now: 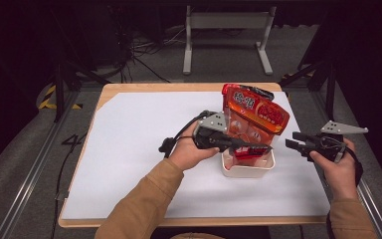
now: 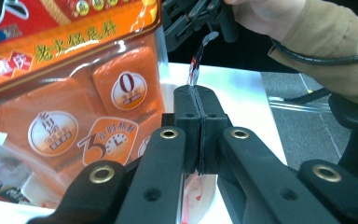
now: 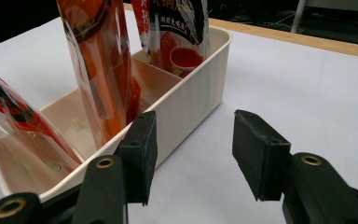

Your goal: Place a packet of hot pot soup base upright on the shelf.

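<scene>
The left gripper (image 1: 251,148) is clamping a red packet (image 1: 248,152), lowering it into the bin (image 1: 247,171) beside two already standing; right gripper (image 1: 294,141) is waiting, jaws apart.

Pouches (image 1: 253,117) in bin (image 1: 248,171), mid-table (image 1: 129,149)

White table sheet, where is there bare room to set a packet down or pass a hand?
The white sheet lies bare left of the left gripper, and along the near edge below the cream bin. A narrower bare strip separates the bin from the right gripper. Crowded: the bin, where orange snack packets stand and the left gripper pinches a packet edge.
</scene>
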Demonstrator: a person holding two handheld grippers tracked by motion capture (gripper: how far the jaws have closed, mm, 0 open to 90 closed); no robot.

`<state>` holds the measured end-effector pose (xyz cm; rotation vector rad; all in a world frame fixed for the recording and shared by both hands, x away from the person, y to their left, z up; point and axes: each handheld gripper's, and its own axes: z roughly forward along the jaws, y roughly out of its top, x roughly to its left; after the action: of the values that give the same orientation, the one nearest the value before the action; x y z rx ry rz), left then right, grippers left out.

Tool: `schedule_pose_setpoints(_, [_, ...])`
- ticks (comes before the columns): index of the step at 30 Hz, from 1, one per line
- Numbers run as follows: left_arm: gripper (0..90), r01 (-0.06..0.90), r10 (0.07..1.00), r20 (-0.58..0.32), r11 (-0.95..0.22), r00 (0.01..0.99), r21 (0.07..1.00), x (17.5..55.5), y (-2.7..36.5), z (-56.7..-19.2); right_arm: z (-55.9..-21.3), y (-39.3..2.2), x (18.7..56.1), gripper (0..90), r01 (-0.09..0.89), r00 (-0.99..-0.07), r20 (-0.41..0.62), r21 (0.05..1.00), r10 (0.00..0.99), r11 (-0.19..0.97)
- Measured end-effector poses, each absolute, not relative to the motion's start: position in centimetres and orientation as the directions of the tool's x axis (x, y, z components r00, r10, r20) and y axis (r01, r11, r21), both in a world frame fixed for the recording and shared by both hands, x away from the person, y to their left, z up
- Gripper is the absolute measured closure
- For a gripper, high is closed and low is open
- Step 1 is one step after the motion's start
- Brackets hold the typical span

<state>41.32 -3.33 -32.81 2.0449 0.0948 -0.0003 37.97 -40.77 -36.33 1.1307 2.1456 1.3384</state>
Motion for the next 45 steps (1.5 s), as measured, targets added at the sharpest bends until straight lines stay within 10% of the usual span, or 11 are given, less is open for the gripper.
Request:
schedule_pose_setpoints(6, [84.4,0.107,0.078,-0.08,-0.457,0.994,0.883,41.7,-3.2,-33.4,-36.3,-40.7,38.0,50.0,0.434,-0.612,0.098,0.871,0.785,0.23])
schedule_pose_setpoints(16, [49.2,0.143,0.127,-0.099,-0.405,0.987,0.903,41.5,-1.7,-33.2,-36.4,-40.4,38.3,48.8,0.434,-0.616,0.097,0.87,0.782,0.234])
schedule_pose_setpoints(45, [26.2,0.182,0.396,-0.044,-0.319,0.917,0.93,39.2,10.5,-30.4,-36.3,-39.3,38.9,41.3,0.419,-0.634,0.087,0.874,0.769,0.247])
